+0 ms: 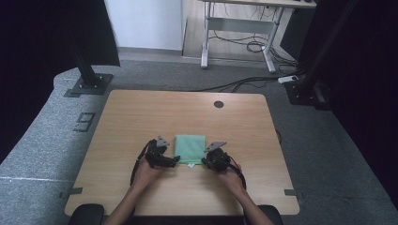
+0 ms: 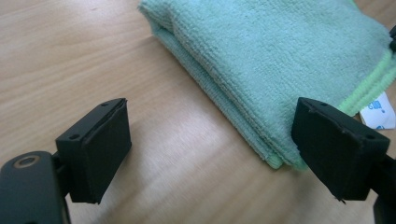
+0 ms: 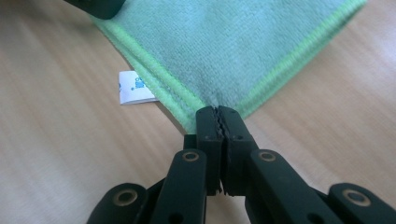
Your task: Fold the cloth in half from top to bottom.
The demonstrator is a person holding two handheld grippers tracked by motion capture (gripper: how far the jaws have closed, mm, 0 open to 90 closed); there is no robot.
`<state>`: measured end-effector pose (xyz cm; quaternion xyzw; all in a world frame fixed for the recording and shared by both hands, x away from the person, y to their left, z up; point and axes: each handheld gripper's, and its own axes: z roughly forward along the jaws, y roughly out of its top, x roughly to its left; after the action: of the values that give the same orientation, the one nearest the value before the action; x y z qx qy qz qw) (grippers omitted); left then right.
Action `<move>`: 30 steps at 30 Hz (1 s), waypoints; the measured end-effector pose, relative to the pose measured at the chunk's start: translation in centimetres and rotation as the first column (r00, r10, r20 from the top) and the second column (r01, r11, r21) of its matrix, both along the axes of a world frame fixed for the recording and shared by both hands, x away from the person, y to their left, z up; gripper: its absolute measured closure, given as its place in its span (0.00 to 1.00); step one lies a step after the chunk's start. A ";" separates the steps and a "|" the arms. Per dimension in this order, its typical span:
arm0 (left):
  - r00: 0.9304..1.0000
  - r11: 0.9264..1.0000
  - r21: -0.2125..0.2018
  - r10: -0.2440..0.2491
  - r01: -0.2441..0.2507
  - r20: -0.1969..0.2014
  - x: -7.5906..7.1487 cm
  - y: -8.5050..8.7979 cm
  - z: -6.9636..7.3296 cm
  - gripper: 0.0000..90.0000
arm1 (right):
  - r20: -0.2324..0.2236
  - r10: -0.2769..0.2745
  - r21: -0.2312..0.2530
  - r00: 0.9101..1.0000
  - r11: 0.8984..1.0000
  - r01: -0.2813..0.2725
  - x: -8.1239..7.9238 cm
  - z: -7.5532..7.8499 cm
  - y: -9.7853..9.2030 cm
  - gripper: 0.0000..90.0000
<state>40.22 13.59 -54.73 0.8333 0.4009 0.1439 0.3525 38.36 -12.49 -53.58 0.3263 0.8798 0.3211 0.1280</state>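
1. One folded green cloth (image 1: 190,149) lies flat on the wooden surface (image 1: 141,117), toward the near half and roughly centred between its left and right sides.
2. The left tool (image 1: 174,160) sits at the cloth's near left corner with its jaws wide apart; in the left gripper view one jaw stands over bare wood and the other just beside the cloth's (image 2: 280,60) folded edge, nothing between them.
3. The right tool (image 1: 205,161) is at the near right corner; in the right gripper view its jaws are pressed together on the cloth's (image 3: 243,46) corner, where the bright green hems meet.
4. One white tag (image 3: 135,87) pokes out from under the near edge, lying on the wood between the two tools.
5. Open wood surrounds the cloth: broad room to the far edge and both sides, less toward the near edge where the forearms enter.
6. One dark round hole (image 1: 218,104) sits near the far edge.
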 end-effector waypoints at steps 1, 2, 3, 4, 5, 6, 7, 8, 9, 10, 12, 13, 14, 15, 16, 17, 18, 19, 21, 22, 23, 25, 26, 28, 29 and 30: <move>1.000 1.000 -0.002 0.011 -0.011 -0.002 0.5 0.2 0.0 0.14 | -0.005 -0.015 0.014 1.000 1.000 0.015 0.5 -0.1 -0.2 0.97; 1.000 1.000 -0.002 0.011 -0.011 -0.002 0.5 0.2 0.0 0.14 | -0.004 -0.021 0.015 1.000 1.000 0.021 0.8 -0.1 -0.3 0.97; 1.000 1.000 -0.003 0.016 -0.016 -0.004 0.8 0.3 0.0 0.14 | -0.004 -0.021 0.015 1.000 1.000 0.021 0.8 -0.1 -0.3 0.97; 1.000 1.000 -0.007 0.023 -0.023 -0.010 1.0 0.4 0.0 0.14 | -0.004 -0.032 0.014 0.999 0.999 0.032 1.0 -0.1 -0.4 0.97; 0.999 1.000 -0.011 0.027 -0.028 -0.018 1.2 0.5 0.0 0.13 | -0.003 -0.036 0.016 0.999 0.999 0.037 1.2 -0.1 -0.6 0.97; 0.999 1.000 -0.010 0.027 -0.027 -0.017 1.5 0.6 0.0 0.13 | -0.013 -0.046 0.031 0.999 0.998 0.046 1.6 -0.1 -0.8 0.97; 1.000 1.000 -0.011 0.024 -0.025 -0.017 1.6 0.7 0.0 0.13 | -0.019 -0.050 0.039 0.999 0.998 0.051 1.7 -0.2 -0.9 0.97; 1.000 1.000 -0.010 0.023 -0.023 -0.017 1.7 0.7 0.0 0.13 | -0.023 -0.050 0.045 0.998 0.998 0.051 1.8 -0.2 -1.0 0.97; 1.000 1.000 -0.010 0.023 -0.023 -0.017 1.7 0.7 0.0 0.13 | -0.023 -0.050 0.045 0.998 0.998 0.051 1.8 -0.2 -1.0 0.97; 1.000 1.000 -0.011 0.022 -0.022 -0.017 1.8 0.7 0.0 0.13 | -0.022 -0.049 0.051 0.999 0.997 0.050 1.9 -0.2 -1.1 0.97; 1.000 1.000 -0.010 0.023 -0.023 -0.016 1.9 0.6 0.0 0.13 | -0.027 -0.051 0.059 0.998 0.997 0.053 2.0 -0.2 -1.1 0.97; 1.000 1.000 -0.011 0.020 -0.020 -0.017 1.9 0.6 0.0 0.13 | -0.027 -0.052 0.060 0.998 0.997 0.053 2.0 -0.2 -1.2 0.95; 1.000 1.000 -0.011 0.020 -0.020 -0.017 1.9 0.6 0.0 0.13 | -0.027 -0.052 0.060 0.998 0.997 0.053 2.0 -0.2 -1.2 0.95; 1.000 1.000 -0.012 0.018 -0.018 -0.016 1.9 0.6 0.0 0.14 | -0.031 -0.055 0.065 0.998 0.996 0.057 2.1 -0.3 -1.3 0.92; 1.000 1.000 -0.012 0.017 -0.018 -0.016 1.9 0.6 0.0 0.14 | -0.031 -0.055 0.065 0.998 0.996 0.057 2.1 -0.3 -1.3 0.92; 1.000 1.000 -0.013 0.015 -0.015 -0.016 1.9 0.6 0.0 0.14 | -0.040 -0.056 0.073 0.998 0.996 0.059 2.1 -0.3 -1.3 0.91; 1.000 1.000 -0.014 0.012 -0.013 -0.016 1.9 0.6 0.0 0.14 | -0.047 -0.057 0.078 0.997 0.995 0.061 2.1 -0.3 -1.4 0.89; 1.000 1.000 -0.014 0.011 -0.011 -0.015 1.9 0.6 0.0 0.14 | -0.046 -0.054 0.077 0.997 0.995 0.058 2.2 -0.2 -1.4 0.86; 1.000 1.000 -0.014 0.008 -0.008 -0.016 1.9 0.5 0.0 0.15 | -0.040 -0.054 0.071 0.998 0.996 0.057 2.0 -0.2 -1.4 0.72; 1.000 1.000 -0.015 0.006 -0.007 -0.016 1.9 0.5 0.0 0.15 | -0.039 -0.046 0.073 0.998 0.996 0.049 2.0 -0.1 -1.4 0.66; 1.000 1.000 -0.016 0.006 -0.007 -0.014 1.9 0.4 0.0 0.15 | -0.039 -0.046 0.073 0.998 0.996 0.049 2.0 -0.1 -1.4 0.66; 1.000 1.000 -0.016 0.004 -0.004 -0.014 2.0 0.3 0.0 0.15 | -0.045 -0.038 0.083 0.998 0.996 0.041 1.9 0.0 -1.2 0.59; 1.000 1.000 -0.015 0.003 -0.003 -0.013 2.0 0.2 0.0 0.15 | -0.032 -0.039 0.086 0.999 0.995 0.042 1.9 0.0 -0.9 0.54; 1.000 1.000 -0.013 0.002 -0.002 -0.010 2.0 0.1 0.0 0.15 | -0.030 -0.048 0.084 0.998 0.995 0.051 1.9 0.1 -0.8 0.53; 1.000 1.000 -0.012 0.002 -0.002 -0.005 2.0 0.1 0.0 0.15 | -0.028 -0.051 0.083 0.998 0.995 0.053 2.0 0.1 -0.6 0.52; 1.000 1.000 -0.010 0.004 -0.004 -0.002 2.0 0.1 0.1 0.14 | -0.027 -0.054 0.083 0.998 0.995 0.056 2.0 0.1 -0.6 0.51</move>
<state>42.17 13.72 -54.68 0.8308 0.4034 0.1418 0.3562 40.37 -13.08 -53.47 0.3594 0.8578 0.3499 0.1120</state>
